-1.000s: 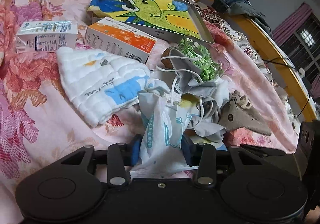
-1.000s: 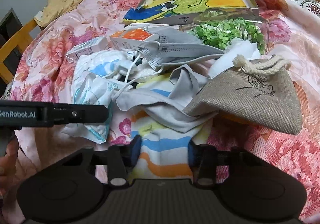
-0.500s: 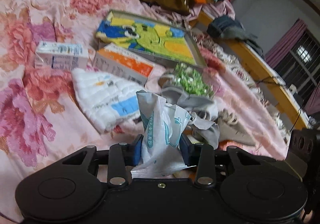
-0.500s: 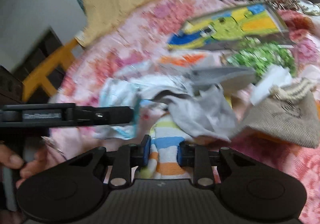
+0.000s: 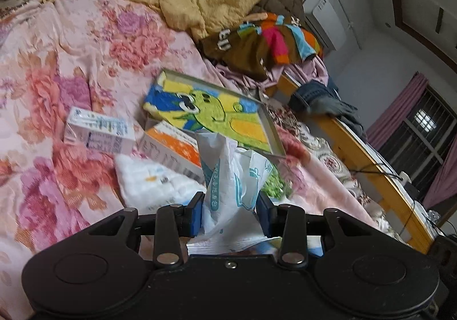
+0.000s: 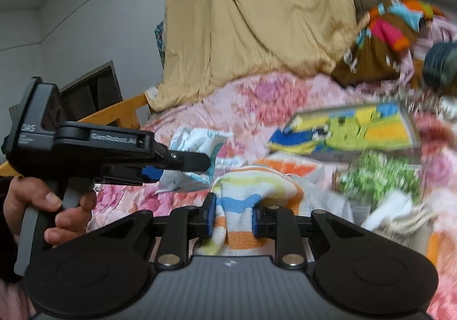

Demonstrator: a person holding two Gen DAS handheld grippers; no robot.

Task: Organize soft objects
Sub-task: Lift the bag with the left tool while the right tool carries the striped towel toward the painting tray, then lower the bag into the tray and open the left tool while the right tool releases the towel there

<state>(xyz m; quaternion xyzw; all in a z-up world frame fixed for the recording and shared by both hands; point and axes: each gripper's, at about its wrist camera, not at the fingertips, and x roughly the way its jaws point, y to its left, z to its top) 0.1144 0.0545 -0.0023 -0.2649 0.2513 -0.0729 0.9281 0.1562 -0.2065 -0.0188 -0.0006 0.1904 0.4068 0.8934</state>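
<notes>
Two tongs each hold something soft above the bed (image 5: 71,43). On the left, the left tongs (image 5: 230,213) pinch a white plastic bag (image 5: 234,174) standing upright. Beside them, the right tongs (image 6: 231,218) squeeze a striped towel (image 6: 251,191) (its long end droops toward the pile).

The left gripper (image 5: 230,213) pinches a crumpled white plastic bag with teal print (image 5: 232,177) between its blue pads. Just beyond it on the floral bedspread (image 5: 71,63) lie a white quilted cloth (image 5: 154,185), an orange-topped carton (image 5: 171,148), and a cartoon-dinosaur box (image 5: 211,114) farther ahead.
</notes>
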